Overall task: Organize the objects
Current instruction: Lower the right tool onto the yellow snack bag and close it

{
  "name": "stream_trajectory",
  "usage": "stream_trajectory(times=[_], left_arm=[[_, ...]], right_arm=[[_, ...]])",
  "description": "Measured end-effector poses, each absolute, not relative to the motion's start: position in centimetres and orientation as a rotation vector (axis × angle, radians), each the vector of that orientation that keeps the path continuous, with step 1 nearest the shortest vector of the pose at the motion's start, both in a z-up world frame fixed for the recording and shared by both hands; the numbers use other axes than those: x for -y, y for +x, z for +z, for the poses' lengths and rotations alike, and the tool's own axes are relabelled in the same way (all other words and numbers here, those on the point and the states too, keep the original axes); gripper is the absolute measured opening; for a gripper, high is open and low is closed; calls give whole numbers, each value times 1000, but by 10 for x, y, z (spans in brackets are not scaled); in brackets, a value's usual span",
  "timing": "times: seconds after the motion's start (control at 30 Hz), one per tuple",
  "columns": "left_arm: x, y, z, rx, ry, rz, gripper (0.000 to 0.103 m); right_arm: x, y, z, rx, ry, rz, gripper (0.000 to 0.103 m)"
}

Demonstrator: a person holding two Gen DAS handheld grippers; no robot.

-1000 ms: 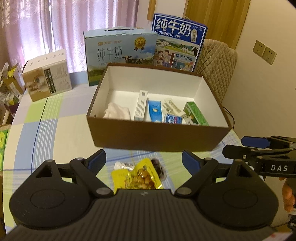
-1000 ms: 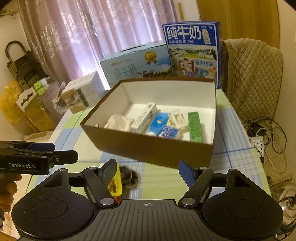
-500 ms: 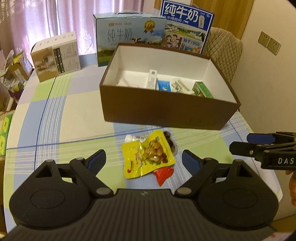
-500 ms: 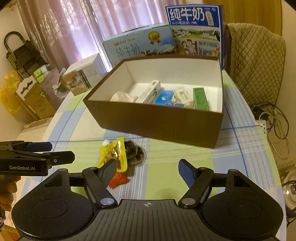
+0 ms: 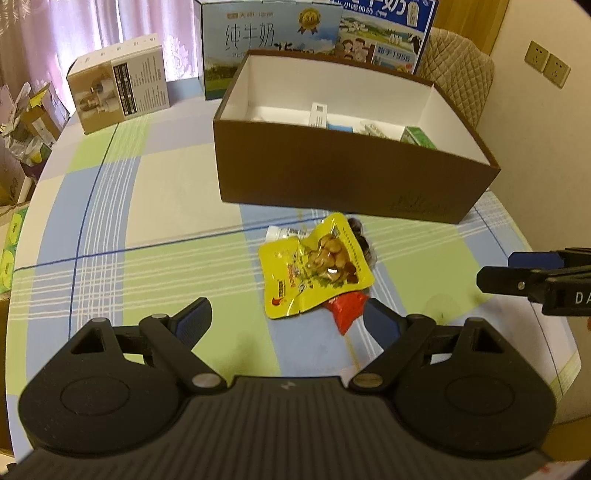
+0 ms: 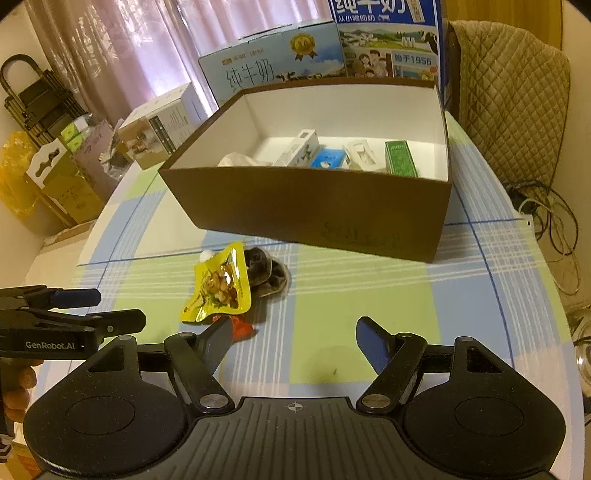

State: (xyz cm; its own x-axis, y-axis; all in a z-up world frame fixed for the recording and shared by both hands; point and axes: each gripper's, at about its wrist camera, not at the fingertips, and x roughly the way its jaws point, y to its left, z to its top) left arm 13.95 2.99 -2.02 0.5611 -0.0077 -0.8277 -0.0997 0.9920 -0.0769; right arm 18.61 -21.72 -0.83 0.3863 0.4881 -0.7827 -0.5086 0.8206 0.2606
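Note:
A brown box [image 5: 332, 173] with a white inside stands on the checked tablecloth and holds several small packets; it also shows in the right wrist view [image 6: 314, 206]. In front of it lie a yellow snack packet [image 5: 317, 269], a red packet [image 5: 347, 306], a dark round packet [image 6: 267, 273] and a small white item [image 5: 286, 232]. The yellow packet also shows in the right wrist view [image 6: 221, 288]. My left gripper [image 5: 288, 321] is open and empty just short of the yellow packet. My right gripper [image 6: 291, 339] is open and empty to the right of the pile.
Two blue milk cartons [image 5: 273, 33] stand behind the box. A white and tan appliance box [image 5: 118, 92] stands at the back left. A quilted chair [image 6: 509, 92] is at the right, cables [image 6: 550, 221] on the floor, cardboard clutter [image 6: 55, 173] at the left.
Both grippers have pulled back from the box and lower toward the table. The snack pile now lies in full view ahead of the fingers. Both grippers stay open.

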Motion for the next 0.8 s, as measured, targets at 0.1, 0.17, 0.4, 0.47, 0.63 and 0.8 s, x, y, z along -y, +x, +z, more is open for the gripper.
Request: stream_trajectory(times=[0.1,0.17,0.4,0.47,0.63,0.8], left_arm=[[-31,140,-25,-988,-123,57,87],[-33,140,-28,-994,-126,64,87],[-50,139,-35,-1014,-150,112,87],[-58,137,-37,-1018,-164,133,87],[-81,129,-41,-1025,-201,197,87],[-112,118,-45,-1033,-247,288,87]], right_arm=[[215,186,-11,-988,-29,647,71],[212,185,-12,-985,-40,659,71],[188,184,-21,-953,-134,745,71],[177,184,-23,-920,-182,791,71],[147,187,-29,-810,-332,930,71],[113,188,-42,-717,-541,1072,71]])
